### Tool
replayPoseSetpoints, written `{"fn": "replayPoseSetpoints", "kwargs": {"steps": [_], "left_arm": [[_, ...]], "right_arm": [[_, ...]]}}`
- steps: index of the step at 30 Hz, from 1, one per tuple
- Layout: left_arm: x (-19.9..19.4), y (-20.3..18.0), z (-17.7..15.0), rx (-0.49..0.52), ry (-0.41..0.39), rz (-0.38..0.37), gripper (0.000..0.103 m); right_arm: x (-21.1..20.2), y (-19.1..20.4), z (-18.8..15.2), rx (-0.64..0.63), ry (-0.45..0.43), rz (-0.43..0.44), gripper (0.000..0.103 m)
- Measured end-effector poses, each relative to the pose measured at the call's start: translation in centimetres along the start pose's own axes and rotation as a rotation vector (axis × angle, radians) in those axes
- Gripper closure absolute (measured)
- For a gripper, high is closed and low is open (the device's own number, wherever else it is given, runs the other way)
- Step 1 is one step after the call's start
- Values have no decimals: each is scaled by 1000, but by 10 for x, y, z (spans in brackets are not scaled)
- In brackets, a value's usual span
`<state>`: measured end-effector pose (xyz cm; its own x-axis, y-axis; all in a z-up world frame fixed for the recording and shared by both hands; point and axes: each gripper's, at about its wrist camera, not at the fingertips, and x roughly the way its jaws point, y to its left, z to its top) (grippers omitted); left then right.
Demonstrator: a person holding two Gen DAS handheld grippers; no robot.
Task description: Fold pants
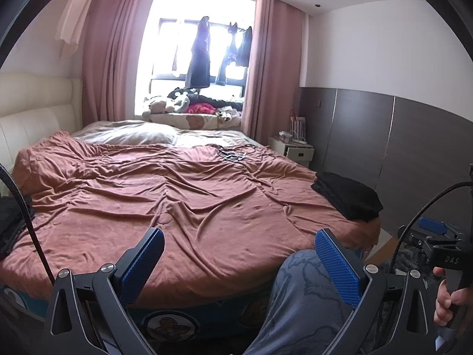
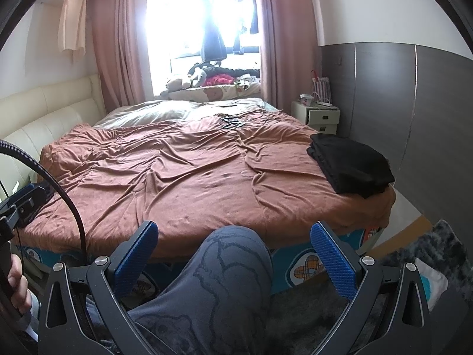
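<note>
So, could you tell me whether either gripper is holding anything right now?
Nothing is held: the left gripper and right gripper are both open, short of the black pants.

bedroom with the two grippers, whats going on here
A person holds a gripper in each hand, facing a bed with a rust-brown blanket. The left gripper and right gripper are both open and hold nothing. Folded black pants lie at the bed's right edge, and more dark clothing sits at the left edge. Nothing is being handled right now.
</note>
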<state>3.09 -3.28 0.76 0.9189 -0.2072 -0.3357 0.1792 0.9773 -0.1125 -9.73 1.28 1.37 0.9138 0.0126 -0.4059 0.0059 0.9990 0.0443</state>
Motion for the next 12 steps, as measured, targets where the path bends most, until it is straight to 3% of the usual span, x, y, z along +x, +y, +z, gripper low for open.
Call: {"fn": "replayPoseSetpoints", "kwargs": {"steps": [12], "left_arm": [[-9,6,0,17,-29,16,0]], "right_arm": [[6,5,3,-7,10,11,0]]}}
